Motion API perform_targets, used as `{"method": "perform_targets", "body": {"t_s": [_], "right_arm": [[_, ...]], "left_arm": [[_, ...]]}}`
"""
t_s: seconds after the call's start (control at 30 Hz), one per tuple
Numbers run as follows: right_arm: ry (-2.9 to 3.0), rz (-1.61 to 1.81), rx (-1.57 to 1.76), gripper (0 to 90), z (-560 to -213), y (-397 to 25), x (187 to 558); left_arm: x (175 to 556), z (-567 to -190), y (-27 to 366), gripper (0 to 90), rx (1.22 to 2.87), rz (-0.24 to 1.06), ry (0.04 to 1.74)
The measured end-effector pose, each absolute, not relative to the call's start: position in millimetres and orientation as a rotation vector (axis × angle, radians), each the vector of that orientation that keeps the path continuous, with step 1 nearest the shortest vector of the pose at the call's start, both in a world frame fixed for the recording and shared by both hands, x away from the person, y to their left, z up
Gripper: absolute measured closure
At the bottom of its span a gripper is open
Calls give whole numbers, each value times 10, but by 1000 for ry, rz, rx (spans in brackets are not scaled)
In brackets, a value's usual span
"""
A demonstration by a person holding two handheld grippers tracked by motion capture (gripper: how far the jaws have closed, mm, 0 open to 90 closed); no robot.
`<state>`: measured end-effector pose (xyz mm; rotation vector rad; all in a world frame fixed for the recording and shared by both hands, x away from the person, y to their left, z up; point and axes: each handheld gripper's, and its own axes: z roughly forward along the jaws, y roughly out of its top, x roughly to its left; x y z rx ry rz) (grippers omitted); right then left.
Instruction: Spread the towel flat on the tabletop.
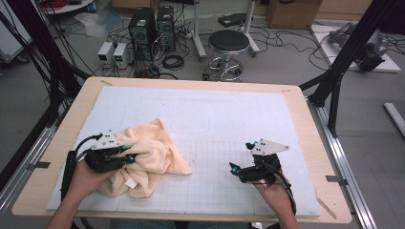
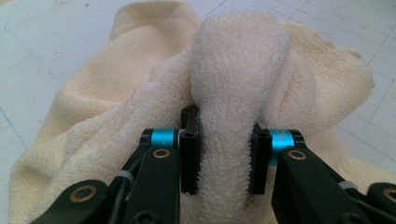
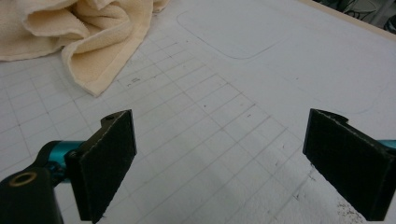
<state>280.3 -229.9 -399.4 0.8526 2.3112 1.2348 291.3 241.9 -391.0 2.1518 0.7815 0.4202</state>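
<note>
A cream terry towel [image 1: 148, 157] lies crumpled on the left part of the white gridded mat [image 1: 229, 119]. My left gripper [image 1: 129, 156] sits at the towel's left side, shut on a raised fold of it. In the left gripper view the fold of the towel [image 2: 233, 93] stands up between the two black jaws, and my left gripper [image 2: 226, 161] pinches it tight. My right gripper [image 1: 235, 168] rests low over the mat at the right, open, with nothing between its jaws. The right gripper view has my right gripper [image 3: 219, 163] wide apart over bare grid, with the towel [image 3: 84, 32] at the upper left.
The mat covers a wooden table [image 1: 305, 124]. Behind the table stand a round stool [image 1: 228, 45], computer towers [image 1: 143, 26] and floor cables. Black frame posts [image 1: 344, 62] rise at the right.
</note>
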Motion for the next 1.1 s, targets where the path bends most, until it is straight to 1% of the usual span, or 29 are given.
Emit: {"method": "perform_targets", "body": {"t_s": [0.27,0.6,0.83,1.1], "right_arm": [[2303,1238,863,89,-3991,-2310,2802],[2300,1248,862,89,-3974,-2308,2795],[2332,1261,829,90,-3949,-2188,2803],[2334,1276,840,90,-3924,-2157,2834]], "left_arm": [[2880,-3851,2363,742,2135,396,769],[2824,-3771,2204,748,2142,369,694],[2813,-3764,2199,748,2135,360,699],[2787,-3719,2157,748,2128,349,670]]}}
